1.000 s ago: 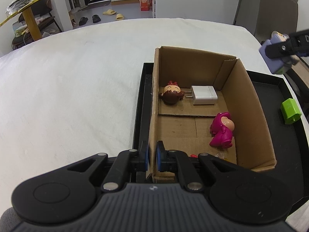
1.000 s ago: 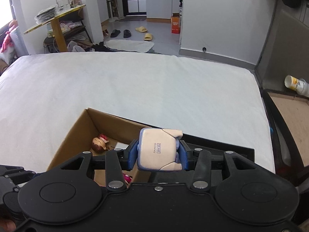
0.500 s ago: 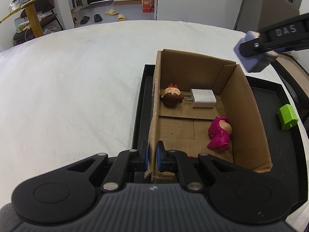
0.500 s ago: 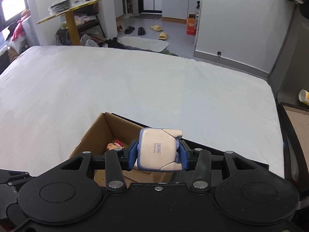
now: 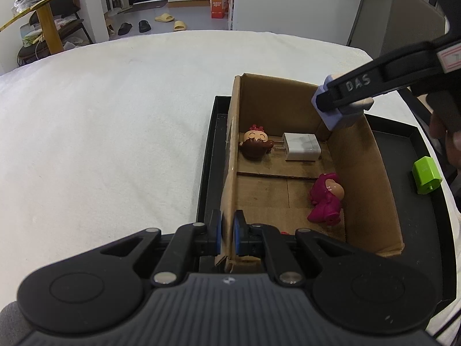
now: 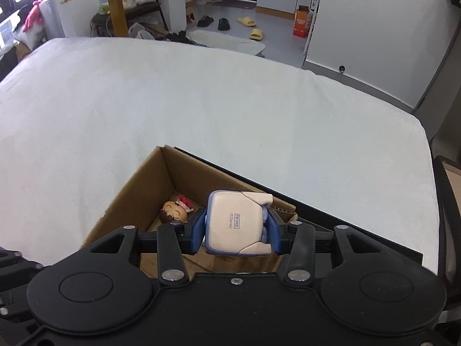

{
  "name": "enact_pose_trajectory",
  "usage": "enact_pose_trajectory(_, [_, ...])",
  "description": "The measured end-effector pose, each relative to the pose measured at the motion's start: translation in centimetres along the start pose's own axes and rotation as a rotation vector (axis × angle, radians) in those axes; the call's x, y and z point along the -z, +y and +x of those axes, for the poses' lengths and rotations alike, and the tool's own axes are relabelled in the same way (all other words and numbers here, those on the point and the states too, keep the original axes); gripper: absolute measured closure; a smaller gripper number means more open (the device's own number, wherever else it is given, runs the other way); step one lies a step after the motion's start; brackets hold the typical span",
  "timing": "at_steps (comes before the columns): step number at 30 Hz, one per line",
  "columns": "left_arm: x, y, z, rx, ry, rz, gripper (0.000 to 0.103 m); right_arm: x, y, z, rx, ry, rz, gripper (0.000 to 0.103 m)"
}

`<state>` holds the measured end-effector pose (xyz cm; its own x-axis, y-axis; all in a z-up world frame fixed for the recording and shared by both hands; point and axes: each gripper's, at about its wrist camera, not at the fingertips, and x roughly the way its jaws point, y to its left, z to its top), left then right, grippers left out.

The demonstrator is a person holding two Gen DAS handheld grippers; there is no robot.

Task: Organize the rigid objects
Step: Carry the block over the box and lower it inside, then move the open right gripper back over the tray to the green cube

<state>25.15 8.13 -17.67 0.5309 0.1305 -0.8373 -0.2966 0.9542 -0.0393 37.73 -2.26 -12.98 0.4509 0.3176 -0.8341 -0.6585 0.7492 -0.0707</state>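
Note:
An open cardboard box [image 5: 383, 173] sits in a black tray [image 5: 207, 155] on a white-covered surface. Inside lie a brown-haired doll head [image 5: 255, 144], a white charger [image 5: 301, 150] and a magenta figure [image 5: 325, 199]. My left gripper [image 5: 227, 232] is shut on the box's near left wall. My right gripper [image 6: 236, 230] is shut on a pale lilac-and-cream toy figure [image 6: 234, 225], held above the box's far right corner; that toy figure [image 5: 340, 114] shows in the left wrist view too. The doll head [image 6: 174, 212] lies below it.
A green block [image 5: 425, 175] rests in the tray to the right of the box. A person's hand [image 5: 449, 132] holds the right gripper at the right edge. The white surface [image 6: 201, 101] spreads far and left; slippers and furniture stand on the floor beyond.
My right gripper has carried the pale toy leftward and down, from beside the tray to above the box's far right corner. The left gripper has stayed clamped on the box wall.

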Motion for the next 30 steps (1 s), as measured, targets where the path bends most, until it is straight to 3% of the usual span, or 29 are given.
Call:
enact_pose_trajectory(5, [0.0,0.0,0.0,0.004,-0.002,-0.004,0.095,0.0,0.0,0.5,0.063,0.022,0.001,0.058])
enact_pose_trajectory(16, [0.0,0.1,0.1,0.004,-0.003,-0.007,0.095,0.3,-1.0,-2.4,0.073,-0.034,0.057,0.055])
enact_pose_trajectory(30, [0.0,-0.2,0.2,-0.011,-0.002,0.002,0.095,3.5,-4.8,-4.7,0.104,-0.038,0.137,0.053])
